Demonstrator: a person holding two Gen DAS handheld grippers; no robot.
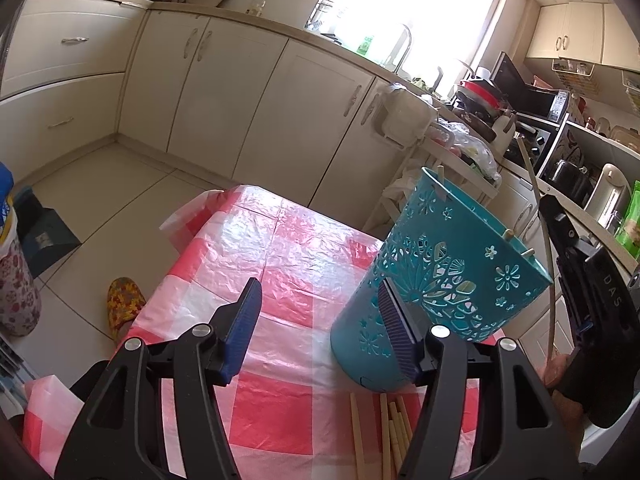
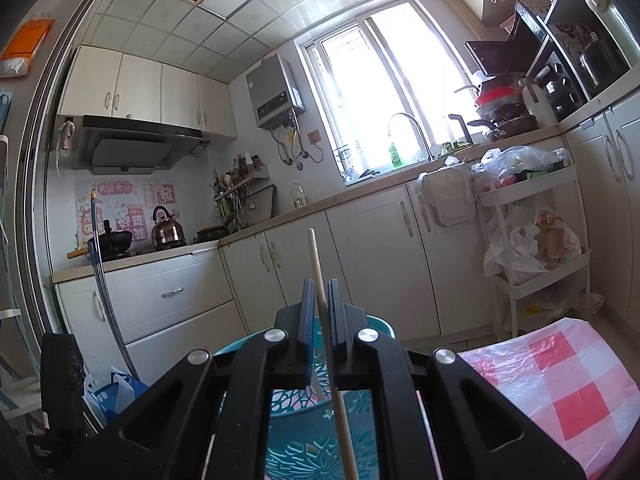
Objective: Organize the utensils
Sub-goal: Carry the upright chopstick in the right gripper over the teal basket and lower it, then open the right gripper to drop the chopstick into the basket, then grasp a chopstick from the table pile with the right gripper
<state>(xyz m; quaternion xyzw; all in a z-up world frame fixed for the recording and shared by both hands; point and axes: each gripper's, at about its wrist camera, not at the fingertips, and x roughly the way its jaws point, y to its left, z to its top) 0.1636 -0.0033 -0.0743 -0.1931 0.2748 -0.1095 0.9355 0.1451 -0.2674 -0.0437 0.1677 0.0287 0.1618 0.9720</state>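
A teal cut-out utensil holder (image 1: 448,264) stands on the red-and-white checked tablecloth (image 1: 280,264), with a few chopstick ends poking above its rim. My left gripper (image 1: 320,286) is open and empty; its right finger (image 1: 396,336) sits just in front of the holder's left side. Several loose chopsticks (image 1: 390,432) lie on the cloth below the holder. My right gripper (image 1: 554,216) is at the holder's right, shut on one chopstick (image 1: 549,248) held nearly upright. In the right wrist view that chopstick (image 2: 318,272) rises between the pads of the right gripper (image 2: 319,304), over the holder (image 2: 304,444).
The table's far and left edges drop to a tiled floor with a patterned slipper (image 1: 124,304). Cream cabinets (image 1: 224,92) run along the back. A white cart (image 2: 532,216) loaded with plastic bags stands right of the table. A floral bin (image 1: 16,292) is at far left.
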